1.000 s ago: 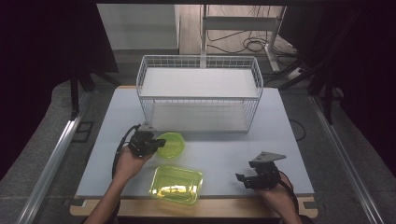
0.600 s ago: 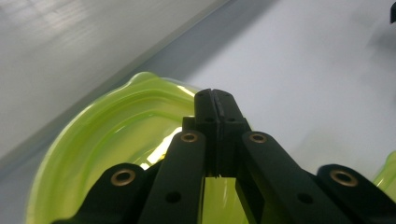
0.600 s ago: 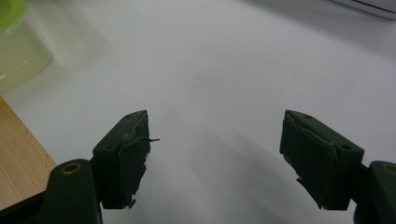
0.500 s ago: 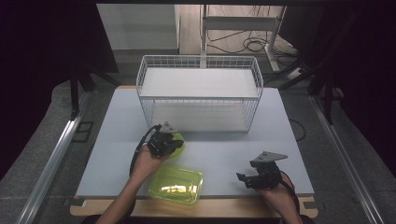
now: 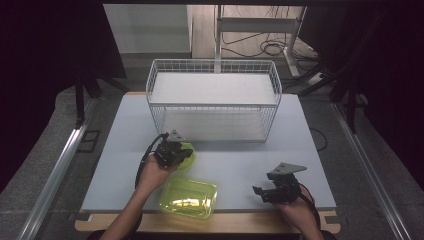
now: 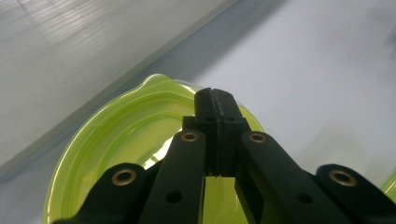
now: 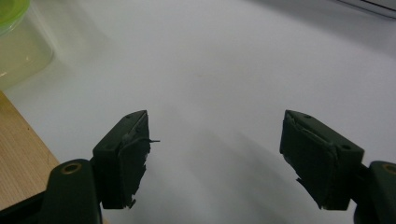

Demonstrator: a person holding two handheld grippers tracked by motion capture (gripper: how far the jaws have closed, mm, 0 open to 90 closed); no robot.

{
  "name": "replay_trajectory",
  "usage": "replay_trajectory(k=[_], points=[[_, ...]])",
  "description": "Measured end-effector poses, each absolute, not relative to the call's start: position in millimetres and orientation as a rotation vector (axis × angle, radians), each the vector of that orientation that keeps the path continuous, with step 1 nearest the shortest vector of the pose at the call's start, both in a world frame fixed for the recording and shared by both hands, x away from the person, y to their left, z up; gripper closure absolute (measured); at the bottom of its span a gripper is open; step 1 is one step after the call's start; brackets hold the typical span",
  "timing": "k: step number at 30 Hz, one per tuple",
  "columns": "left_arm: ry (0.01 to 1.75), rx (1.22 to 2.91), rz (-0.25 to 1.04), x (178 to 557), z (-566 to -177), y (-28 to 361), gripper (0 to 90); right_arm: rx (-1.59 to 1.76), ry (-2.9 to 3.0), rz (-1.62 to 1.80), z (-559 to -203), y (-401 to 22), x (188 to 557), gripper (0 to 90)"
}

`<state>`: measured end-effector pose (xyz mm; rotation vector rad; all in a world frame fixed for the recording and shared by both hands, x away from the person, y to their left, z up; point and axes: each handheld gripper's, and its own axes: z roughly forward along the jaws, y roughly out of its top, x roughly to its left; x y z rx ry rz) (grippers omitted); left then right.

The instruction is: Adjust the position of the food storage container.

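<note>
A round green bowl [image 5: 188, 155] lies on the grey table in front of the wire basket [image 5: 213, 104]. My left gripper [image 5: 172, 151] sits over the bowl's left part. In the left gripper view its jaws are pressed together right where the bowl's far rim [image 6: 161, 84] meets them, with the bowl's inside [image 6: 126, 140] below. A rectangular green container [image 5: 188, 196] rests at the table's near edge, just below the left hand. My right gripper [image 5: 262, 193] hovers low at the near right, open, with bare table between its fingertips [image 7: 126, 154].
The white wire basket stands at the back middle of the table [image 5: 240, 160]. A wooden strip [image 7: 18, 154] borders the table's near edge. A corner of the rectangular container [image 7: 18, 46] lies to the left of the right gripper.
My left hand has swung right from beside the round bowl to over it, then eased back slightly. The bowl, the rectangular container and the right gripper have stayed put.
</note>
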<state>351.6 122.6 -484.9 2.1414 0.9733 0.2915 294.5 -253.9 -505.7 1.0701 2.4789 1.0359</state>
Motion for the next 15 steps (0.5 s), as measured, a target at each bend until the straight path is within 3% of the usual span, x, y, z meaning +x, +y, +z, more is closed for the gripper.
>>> replay_trajectory(k=[2,15], points=[[0.959,2.139,0.247,352,-486,121,90.0,1.072,2.484,1.033,-506,-253,295,24.6],[0.97,2.137,0.268,346,-485,129,90.0,1.072,2.49,1.029,-507,-253,295,24.7]])
